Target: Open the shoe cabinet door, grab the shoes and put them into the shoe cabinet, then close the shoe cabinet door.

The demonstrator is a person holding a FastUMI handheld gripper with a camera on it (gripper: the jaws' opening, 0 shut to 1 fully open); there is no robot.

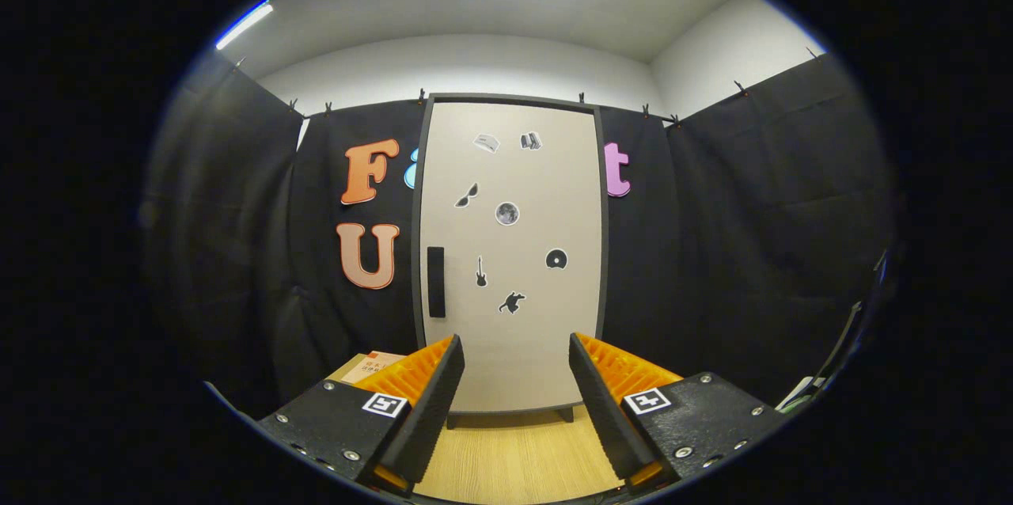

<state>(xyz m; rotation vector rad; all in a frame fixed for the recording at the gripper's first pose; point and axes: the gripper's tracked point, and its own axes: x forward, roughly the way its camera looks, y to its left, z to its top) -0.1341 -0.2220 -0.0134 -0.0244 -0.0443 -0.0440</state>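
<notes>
Door closed, opening step not begun.

Nearest, gripper [514,378] spread wide, pinching nothing, only bare wooden floor [514,465] between the fingers. Just past the left finger, a cardboard box [378,365] on the floor, half hidden. Farther ahead, apart from the fingertips, shoe cabinet [510,252] standing upright against the black cloth wall [752,252], pale door [522,331] flush in its dark frame, dotted with small stickers [507,213]. Dark vertical handle [436,281] near the door's left edge, above and beyond the left fingertip. Judged as the very first step: approach for opening. Next move likely calls for shifting left and up, straddling the handle, closing on it, then pulling so the door swings about its right side.
</notes>
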